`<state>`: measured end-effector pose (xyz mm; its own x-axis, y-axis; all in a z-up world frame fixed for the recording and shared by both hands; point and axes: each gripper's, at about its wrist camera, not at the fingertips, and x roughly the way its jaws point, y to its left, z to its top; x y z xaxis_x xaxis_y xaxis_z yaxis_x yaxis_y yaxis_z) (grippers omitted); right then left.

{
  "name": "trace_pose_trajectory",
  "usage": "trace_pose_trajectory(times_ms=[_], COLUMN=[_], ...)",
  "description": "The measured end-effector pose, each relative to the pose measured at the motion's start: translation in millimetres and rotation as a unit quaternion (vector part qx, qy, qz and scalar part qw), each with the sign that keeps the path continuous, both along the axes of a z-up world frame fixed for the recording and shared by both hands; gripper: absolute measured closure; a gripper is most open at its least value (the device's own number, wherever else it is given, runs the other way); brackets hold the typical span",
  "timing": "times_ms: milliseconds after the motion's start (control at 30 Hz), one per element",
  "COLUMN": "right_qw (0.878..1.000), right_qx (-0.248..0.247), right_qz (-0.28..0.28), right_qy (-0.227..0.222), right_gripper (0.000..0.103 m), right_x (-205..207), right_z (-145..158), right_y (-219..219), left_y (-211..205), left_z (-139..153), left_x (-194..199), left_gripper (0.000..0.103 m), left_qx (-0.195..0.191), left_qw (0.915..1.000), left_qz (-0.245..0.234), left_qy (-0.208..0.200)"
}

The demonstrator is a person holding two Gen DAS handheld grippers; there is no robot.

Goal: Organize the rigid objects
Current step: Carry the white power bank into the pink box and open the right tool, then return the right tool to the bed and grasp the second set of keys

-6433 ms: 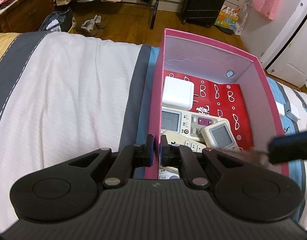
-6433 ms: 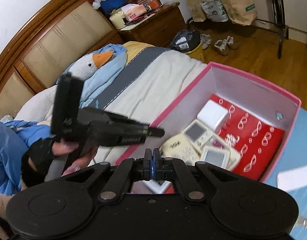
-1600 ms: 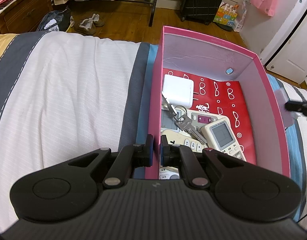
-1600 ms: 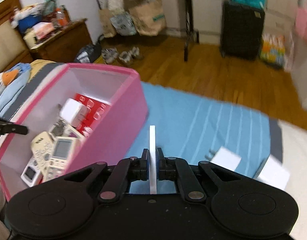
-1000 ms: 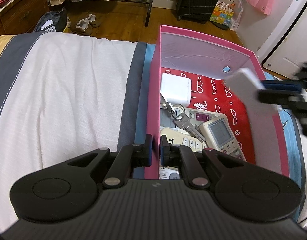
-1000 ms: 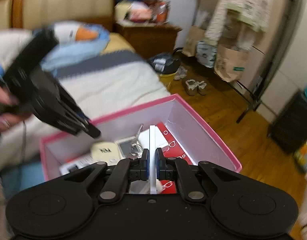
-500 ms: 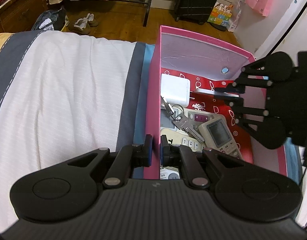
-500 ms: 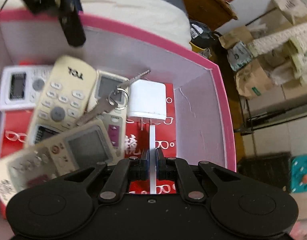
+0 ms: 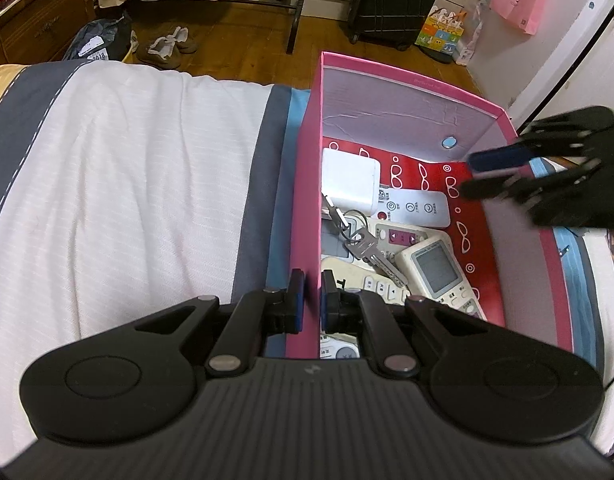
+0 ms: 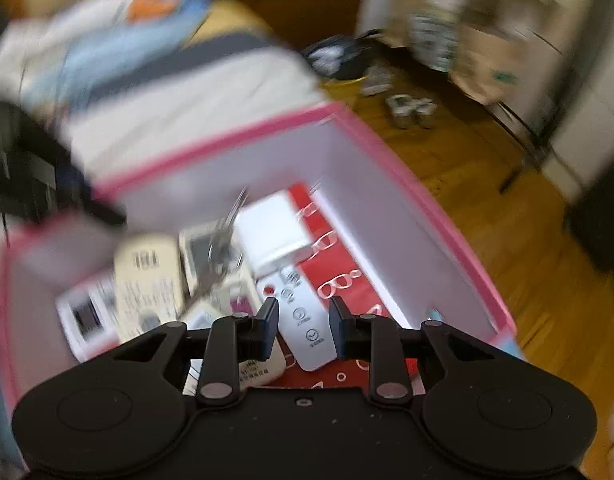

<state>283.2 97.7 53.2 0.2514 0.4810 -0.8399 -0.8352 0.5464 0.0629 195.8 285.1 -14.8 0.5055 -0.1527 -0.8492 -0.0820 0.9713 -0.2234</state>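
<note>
The pink box [image 9: 307,184] on the bed [image 9: 127,184] already holds a white charger [image 9: 349,184], keys [image 9: 361,242], several remotes and a slim white remote [image 9: 417,210] lying near the box's middle. The right claw [image 10: 301,326] hovers above that slim remote, its jaws opening with nothing pressed between them. The left claw [image 9: 309,300] is clamped on the box's near left wall. Whether items remain outside I cannot tell. A suitcase [image 9: 399,0] and shoes [image 9: 167,46] sit on the floor beyond.
</note>
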Motion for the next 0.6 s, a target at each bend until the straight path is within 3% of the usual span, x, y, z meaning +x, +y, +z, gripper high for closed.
trace_pose_trajectory(times_ms=[133, 300, 467, 600], right_qw=[0.992, 0.980, 0.963, 0.941], right_qx=[0.075, 0.105, 0.124, 0.130], right_qz=[-0.084, -0.156, -0.222, -0.285], right_qy=[0.048, 0.068, 0.090, 0.132], right_gripper=[0.072, 0.070, 0.067, 0.047], right_x=[4, -9, -9, -13], right_z=[25, 31, 8, -24], right_y=[-46, -99, -144, -179], left_y=[0, 1, -4, -8], left_z=[0, 0, 0, 1], left_x=[1, 2, 3, 2], left_gripper=[0.097, 0.097, 0.097, 0.097], left_qx=[0.000, 0.001, 0.012, 0.024], left_qw=[1.0000, 1.0000, 0.9999, 0.9997], left_qz=[0.001, 0.006, 0.004, 0.003], left_qy=[0.001, 0.003, 0.004, 0.001])
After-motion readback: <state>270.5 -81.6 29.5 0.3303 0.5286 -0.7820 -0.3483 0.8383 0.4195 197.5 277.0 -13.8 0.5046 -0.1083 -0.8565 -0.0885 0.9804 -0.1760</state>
